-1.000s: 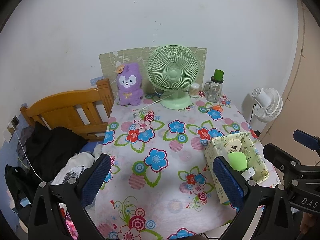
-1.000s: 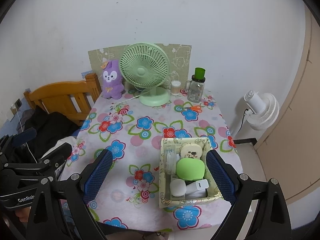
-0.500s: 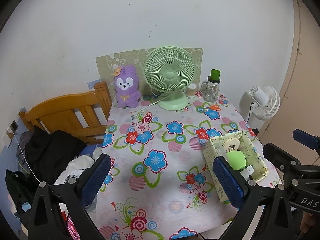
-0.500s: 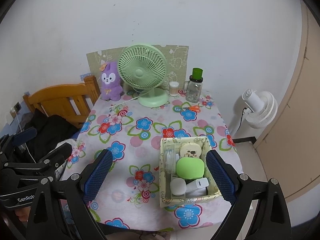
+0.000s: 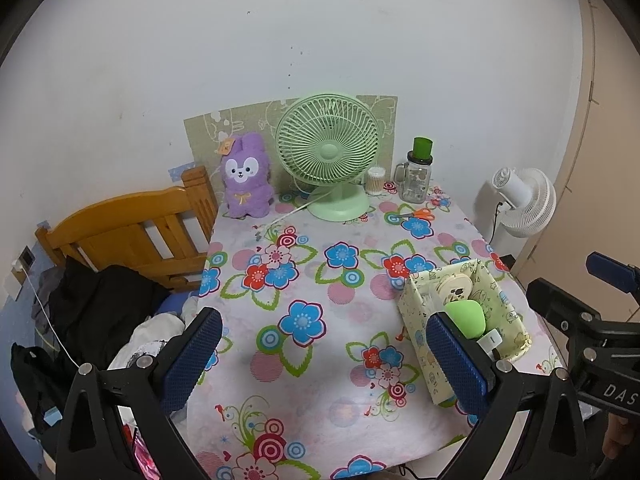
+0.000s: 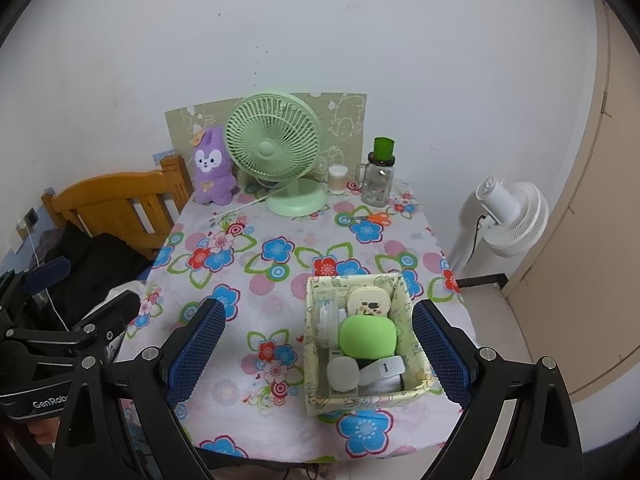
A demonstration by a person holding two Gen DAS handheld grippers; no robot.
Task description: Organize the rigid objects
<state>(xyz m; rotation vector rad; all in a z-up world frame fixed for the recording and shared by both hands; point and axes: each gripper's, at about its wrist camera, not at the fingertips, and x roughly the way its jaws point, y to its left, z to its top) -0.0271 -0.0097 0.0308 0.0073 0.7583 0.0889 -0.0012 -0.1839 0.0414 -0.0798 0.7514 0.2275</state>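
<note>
Over the flowered table (image 6: 280,256) my left gripper (image 5: 324,354) and right gripper (image 6: 318,354) both hang spread wide and empty, my left finger (image 5: 456,356) hiding the near-right patterned basket (image 6: 412,394), whose green egg-shaped thing (image 6: 367,336) covers smaller pieces I can't identify.

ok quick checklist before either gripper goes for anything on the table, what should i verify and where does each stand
1. Left gripper open and empty: ok.
2. Right gripper open and empty: ok.
3. Storage box upright on the table, near its front right corner: ok.
4. Room left in the box: not ok, it looks crowded by the green rounded item, the cream round case and white pieces.
5. Loose rigid items located: ok, orange scissors lie at the back beside the glass jar.
6. Fan cord out of the reach path: cannot tell.
</note>
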